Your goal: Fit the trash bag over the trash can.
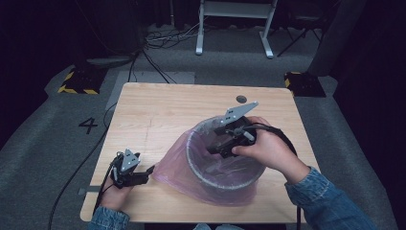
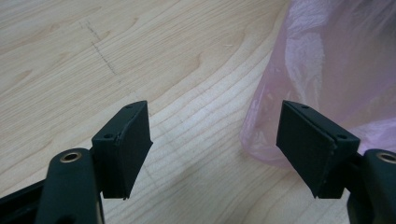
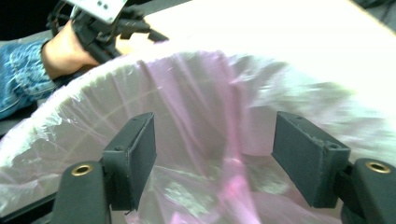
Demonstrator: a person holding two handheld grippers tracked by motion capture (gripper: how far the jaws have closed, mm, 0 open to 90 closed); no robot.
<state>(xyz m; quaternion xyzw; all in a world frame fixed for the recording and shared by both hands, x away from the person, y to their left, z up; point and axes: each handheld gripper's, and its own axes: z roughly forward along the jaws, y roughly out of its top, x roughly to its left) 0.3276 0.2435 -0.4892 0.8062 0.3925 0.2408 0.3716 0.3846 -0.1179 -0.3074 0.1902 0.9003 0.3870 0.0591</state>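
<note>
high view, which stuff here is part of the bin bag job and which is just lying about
In the job:
pink bin bag
round bin
left gripper, open beside the bag
right gripper, open inside the bin

Lying about:
white frame legs
floor cables
yellow-black striped block

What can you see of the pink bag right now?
The pink bag is thin, see-through plastic, crinkled and glossy. It lines a round bin on the wooden table, folded over the rim and hanging down the outside, with loose film spread on the tabletop to the left. The right tool reaches inside it, jaws open. The left tool sits at the loose edge, jaws open, not gripping it.
</note>
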